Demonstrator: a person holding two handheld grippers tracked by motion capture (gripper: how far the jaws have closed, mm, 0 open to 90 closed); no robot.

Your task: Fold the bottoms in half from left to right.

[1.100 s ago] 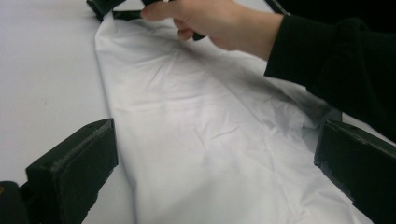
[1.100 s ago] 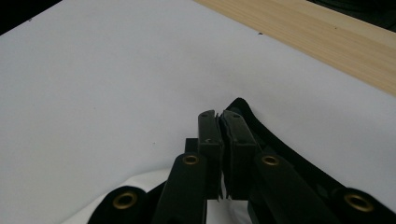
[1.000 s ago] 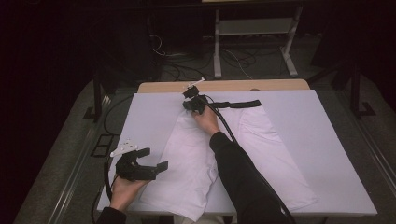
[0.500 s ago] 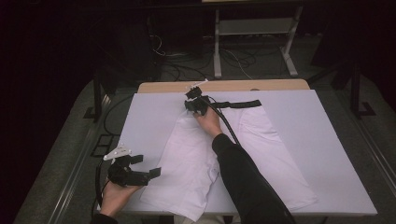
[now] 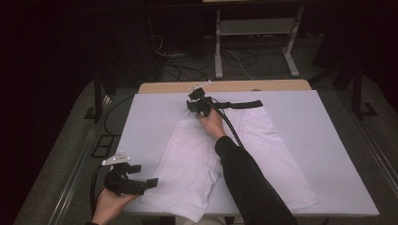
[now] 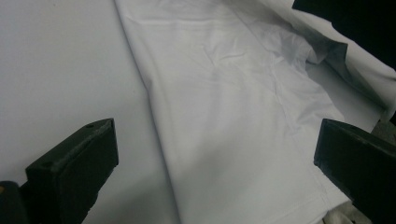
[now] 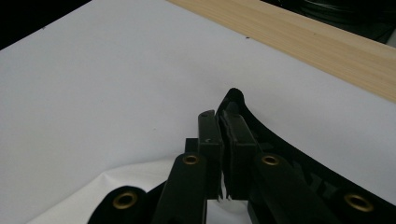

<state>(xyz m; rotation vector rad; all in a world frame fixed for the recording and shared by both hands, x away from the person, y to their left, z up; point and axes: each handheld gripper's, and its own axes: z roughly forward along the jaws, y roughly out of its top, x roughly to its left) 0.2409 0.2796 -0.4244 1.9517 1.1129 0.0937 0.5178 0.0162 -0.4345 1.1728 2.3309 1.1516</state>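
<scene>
While the right tool point(image 5: 193, 104) pinches the shorts' point(image 5: 197, 159) black waistband point(image 5: 241, 104), the left tool point(image 5: 152, 182) gapes wide.

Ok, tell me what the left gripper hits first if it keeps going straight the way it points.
Probably the white shorts: the left gripper has open jaws aimed at the near leg's edge, with bare table cover between; depth is unclear.

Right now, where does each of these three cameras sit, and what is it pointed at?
High view: above the table's near side, looking down on the white cloth shorts; both forearms enter from below.
Left gripper view: on the left gripper, open fingers over the shorts' hem.
Right gripper view: on the right gripper, shut on the black waistband.
All three share the shorts on the white-covered table.
</scene>
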